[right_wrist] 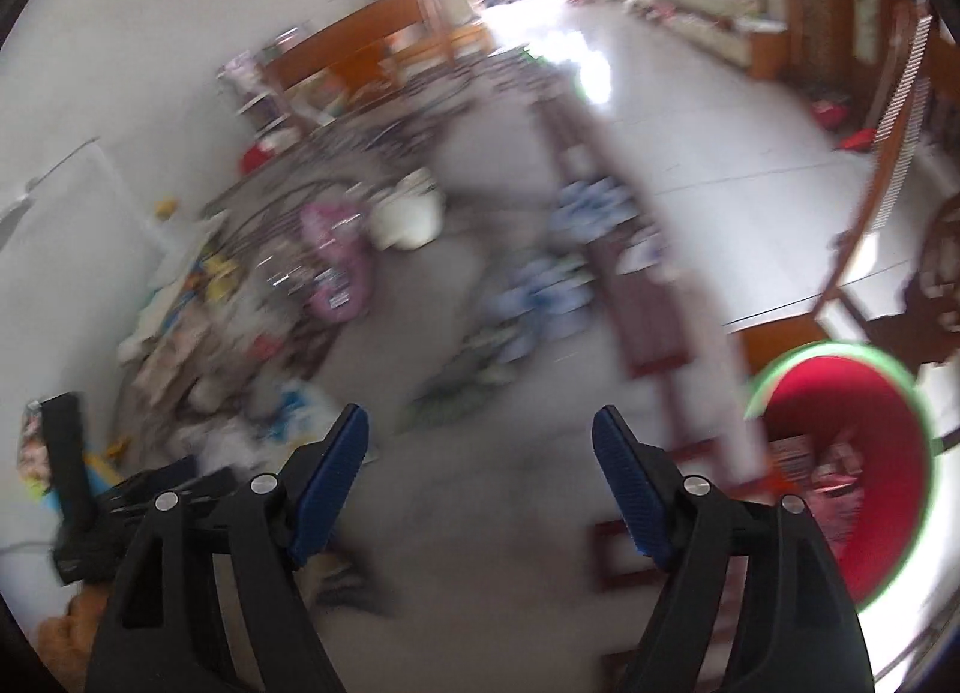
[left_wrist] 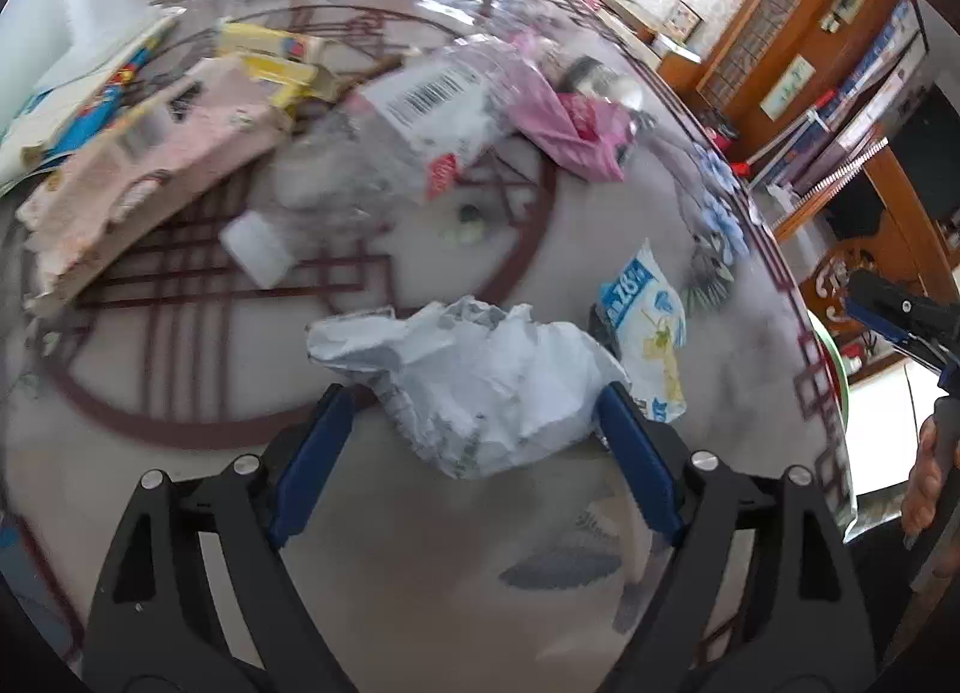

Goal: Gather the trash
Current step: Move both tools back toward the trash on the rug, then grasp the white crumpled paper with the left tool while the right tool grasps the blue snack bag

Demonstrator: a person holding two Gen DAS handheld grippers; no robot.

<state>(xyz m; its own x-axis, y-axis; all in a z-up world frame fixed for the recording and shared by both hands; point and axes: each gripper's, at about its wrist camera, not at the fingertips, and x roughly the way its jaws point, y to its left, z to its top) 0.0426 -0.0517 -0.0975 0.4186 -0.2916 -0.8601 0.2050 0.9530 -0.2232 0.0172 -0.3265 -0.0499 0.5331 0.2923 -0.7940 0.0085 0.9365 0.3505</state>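
Pointing steeply down at the table (left_wrist: pixel 420 543), the left gripper (left_wrist: pixel 474 411) has its blue fingers (left_wrist: pixel 312 453) spread wide on either side of a crumpled white wrapper (left_wrist: pixel 480 387), which lies flat on the tabletop between them; I can't tell if the tips actually touch it, but they're not squeezing it. Just beyond sits a blue-and-white packet (left_wrist: pixel 651 327), and further back a pink bag (left_wrist: pixel 570 123) and a pink box (left_wrist: pixel 156 153). Over on the right, the right gripper (right_wrist: pixel 480 453) tilts down too, released, nothing between its fingers. Pretty blurry there, but a red bin with a green rim (right_wrist: pixel 840 453) sits off the table edge, lower right.
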